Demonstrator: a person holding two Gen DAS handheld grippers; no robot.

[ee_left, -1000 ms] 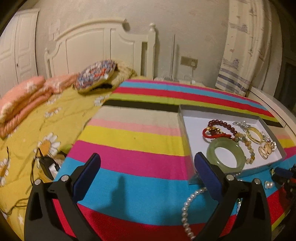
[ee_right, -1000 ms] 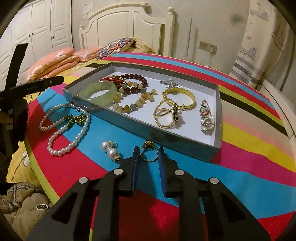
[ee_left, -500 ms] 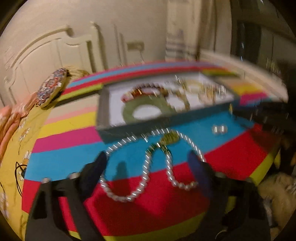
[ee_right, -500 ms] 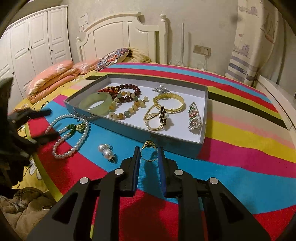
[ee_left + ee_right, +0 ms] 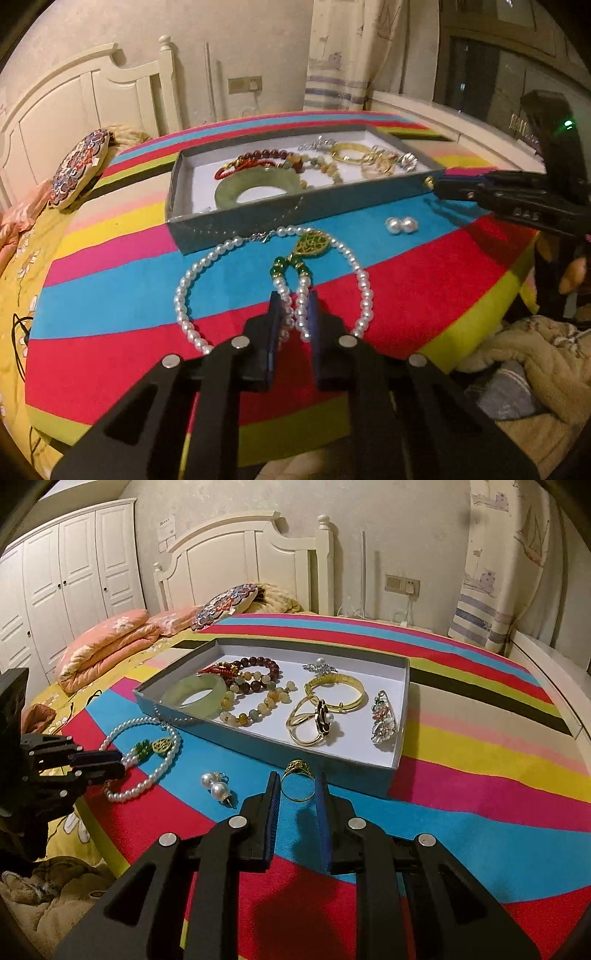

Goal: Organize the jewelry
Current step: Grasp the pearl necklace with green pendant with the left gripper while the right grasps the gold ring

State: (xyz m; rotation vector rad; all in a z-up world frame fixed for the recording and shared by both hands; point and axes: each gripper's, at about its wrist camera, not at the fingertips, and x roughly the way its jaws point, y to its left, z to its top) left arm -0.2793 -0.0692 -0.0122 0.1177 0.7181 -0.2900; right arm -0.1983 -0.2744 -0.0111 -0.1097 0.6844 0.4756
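A white pearl necklace (image 5: 184, 295) with a green and gold pendant (image 5: 314, 242) lies on the striped cloth in front of a grey jewelry box (image 5: 295, 210). My left gripper (image 5: 294, 299) is closing on its two inner strands, and the pads press on the beads. From the right wrist view, the same gripper (image 5: 110, 764) reaches the necklace (image 5: 147, 782) from the left. My right gripper (image 5: 297, 779) is shut on a gold ring (image 5: 297, 766), just off the box's near wall (image 5: 258, 746). A pair of pearl earrings (image 5: 216, 786) lies loose between the two grippers.
The box holds a jade bangle (image 5: 192, 694), bead bracelets (image 5: 255, 672), gold bangles (image 5: 334, 692) and brooches. Pink folded bedding (image 5: 103, 646) and a round patterned cushion (image 5: 79, 168) lie farther back, near the headboard. A beige blanket (image 5: 535, 354) hangs past the bed's near edge.
My left gripper swung right from the bare cloth to the pearl necklace, and its jaws went from wide open to shut on the strands. The right gripper stayed put with the ring.
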